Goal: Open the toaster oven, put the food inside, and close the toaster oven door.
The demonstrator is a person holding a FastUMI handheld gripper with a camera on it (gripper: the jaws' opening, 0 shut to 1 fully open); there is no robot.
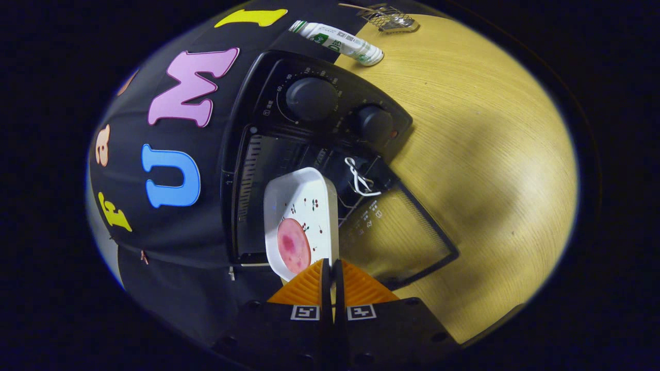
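Here the gripper pinches a rectangular white plate's rim, a round pink slice on it.

The gripper fingers hide the near rim of the plate we see them pinching. The oven dial markings are too small for us to read.

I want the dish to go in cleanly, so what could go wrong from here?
1. The gripper is shut on just the near rim of the white dish, so the dish could tilt and the pink slice of food might slide.
2. The dish is only partly inside the toaster oven; its far edge may catch inside the opening.
3. The open glass door lies beside the dish and could be bumped.
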